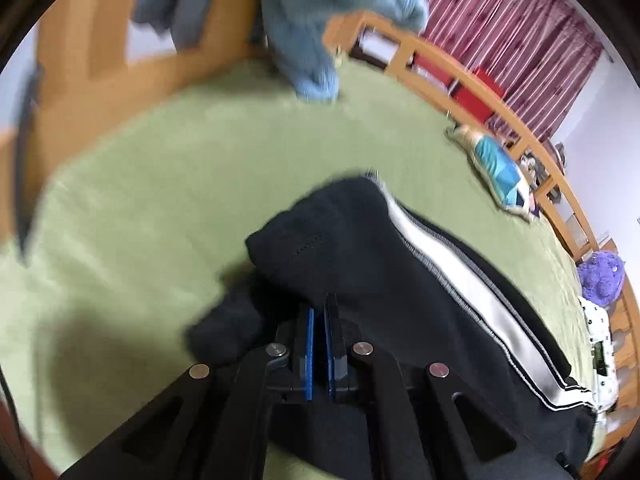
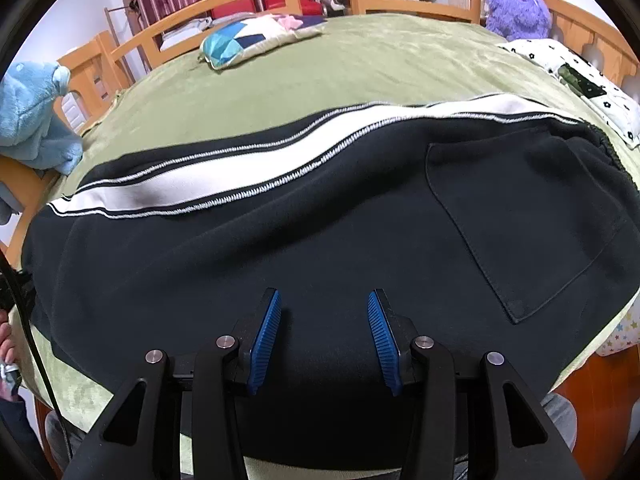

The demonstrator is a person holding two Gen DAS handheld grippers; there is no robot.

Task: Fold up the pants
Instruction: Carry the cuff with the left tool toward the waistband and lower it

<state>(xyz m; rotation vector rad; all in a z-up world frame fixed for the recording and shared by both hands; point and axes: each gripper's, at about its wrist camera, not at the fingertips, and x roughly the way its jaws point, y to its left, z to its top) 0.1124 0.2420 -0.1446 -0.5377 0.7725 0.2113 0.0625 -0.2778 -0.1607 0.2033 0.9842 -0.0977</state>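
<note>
On the left, the left claw (image 1: 319,312) has its blue pads pressed together, pinching a raised fold of the black pants (image 1: 360,248) near the leg end; the cloth bunches up around its fingertips. The pants lie on a bed with a green blanket (image 1: 160,184), and their white side stripe (image 1: 452,276) runs away toward the right. A light blue plush toy (image 1: 316,40) sits at the far corner by the wooden bed rail (image 1: 460,76).

On the right, the right claw (image 2: 324,304) hovers over the pants (image 2: 280,248) with its jaws spread, nothing between them. A back pocket (image 2: 532,224) shows to its right. Farther off lie a patchwork cushion (image 2: 248,40) and a purple plush toy (image 2: 516,10).
</note>
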